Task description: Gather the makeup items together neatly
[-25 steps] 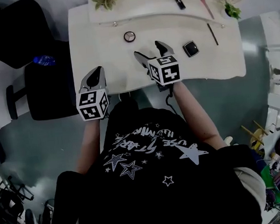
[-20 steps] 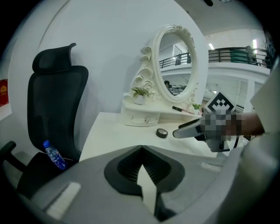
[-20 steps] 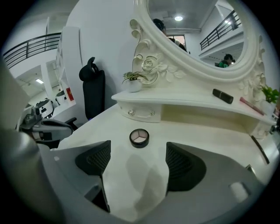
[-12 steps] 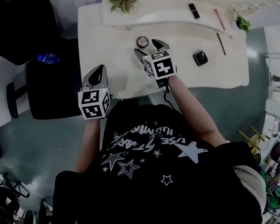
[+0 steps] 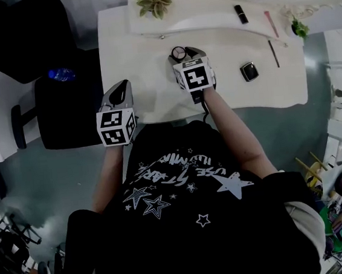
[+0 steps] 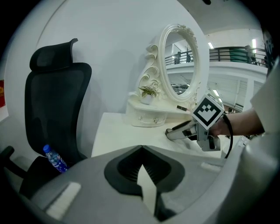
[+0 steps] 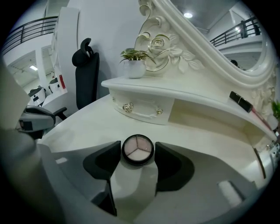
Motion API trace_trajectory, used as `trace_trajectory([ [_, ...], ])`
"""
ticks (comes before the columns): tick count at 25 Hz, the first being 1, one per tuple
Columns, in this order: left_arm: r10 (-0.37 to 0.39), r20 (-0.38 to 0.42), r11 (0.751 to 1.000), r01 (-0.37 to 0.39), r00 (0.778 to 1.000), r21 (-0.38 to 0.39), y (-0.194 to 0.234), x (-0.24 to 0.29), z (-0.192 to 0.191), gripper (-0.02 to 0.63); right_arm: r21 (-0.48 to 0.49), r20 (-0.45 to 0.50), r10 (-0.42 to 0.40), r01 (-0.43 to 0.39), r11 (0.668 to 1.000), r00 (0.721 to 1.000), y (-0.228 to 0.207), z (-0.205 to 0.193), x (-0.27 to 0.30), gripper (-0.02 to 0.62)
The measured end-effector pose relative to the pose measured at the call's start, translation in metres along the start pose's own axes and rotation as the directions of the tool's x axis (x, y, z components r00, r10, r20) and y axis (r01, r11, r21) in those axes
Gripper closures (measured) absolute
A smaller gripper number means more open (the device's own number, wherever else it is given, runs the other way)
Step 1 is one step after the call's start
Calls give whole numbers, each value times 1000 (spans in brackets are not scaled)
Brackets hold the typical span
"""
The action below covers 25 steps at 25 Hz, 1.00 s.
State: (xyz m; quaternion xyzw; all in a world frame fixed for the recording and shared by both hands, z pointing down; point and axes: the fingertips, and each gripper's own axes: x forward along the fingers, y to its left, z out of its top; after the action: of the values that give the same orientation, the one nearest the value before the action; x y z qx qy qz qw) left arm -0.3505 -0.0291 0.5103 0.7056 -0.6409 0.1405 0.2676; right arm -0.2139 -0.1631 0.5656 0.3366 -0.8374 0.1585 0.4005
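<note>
Dressing table point(image 5: 144, 81) fills the top of the head view, black office chair point(image 5: 20, 33) at its 9 o'clock, oval mirror point(image 6: 179, 61) and raised shelf point(image 7: 183, 94) along the far edge. My left gripper point(image 5: 119, 89) hangs over the near-left table edge, tips meeting, nothing in it. My right gripper point(image 5: 184, 55) is tipped down at table centre. Its jaws have just been closing and stand about half open, with the round compact point(image 7: 138, 150) between the 2 pads. The pads sit just beside its rim and I see no firm pinch yet. The compact lies flat on the tabletop at 12 o'clock from the right gripper, face up, 3 pale pans showing. It is round, so it has no long axis; its thin axis points straight up. My guess: light, rigid, smooth plastic, rim likely slippery, pressed powder inside fragile. So I take it across the full diameter at the rim and keep it level. Other items: square compact point(image 5: 248, 71) at 3 o'clock from the right gripper, well apart; lipstick point(image 5: 240, 13) on the shelf at 1 o'clock; dark pencil point(image 5: 273, 52) and pink stick point(image 5: 270, 24) at 2 o'clock, long axes running near to far.
</note>
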Motion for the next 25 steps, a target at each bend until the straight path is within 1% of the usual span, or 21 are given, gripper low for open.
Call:
trace_trajectory([
  [3,-6,-2,1000,6,1000,10,-1,1,0,604,9,18,-8,8,1000,1000,0,3,2,344],
  [9,-23,-6,999,23,1000,26,-8,1,-1,604,14,31,-5,5,1000,1000,0,3,-1,347],
  [12,-29,-6,999,29,1000,28,-10,1,-2,604,32,46,-21,19,999,999,-6,1,-10,347],
  [16,-52,-9,998,52,999,34,-17,4,-2,604,51,46,-47,45,998,998,-14,-8,-24,347],
  [25,-128,-20,988,129,992,79,-44,12,0,604,105,34,-111,106,989,993,-39,-36,-52,347],
])
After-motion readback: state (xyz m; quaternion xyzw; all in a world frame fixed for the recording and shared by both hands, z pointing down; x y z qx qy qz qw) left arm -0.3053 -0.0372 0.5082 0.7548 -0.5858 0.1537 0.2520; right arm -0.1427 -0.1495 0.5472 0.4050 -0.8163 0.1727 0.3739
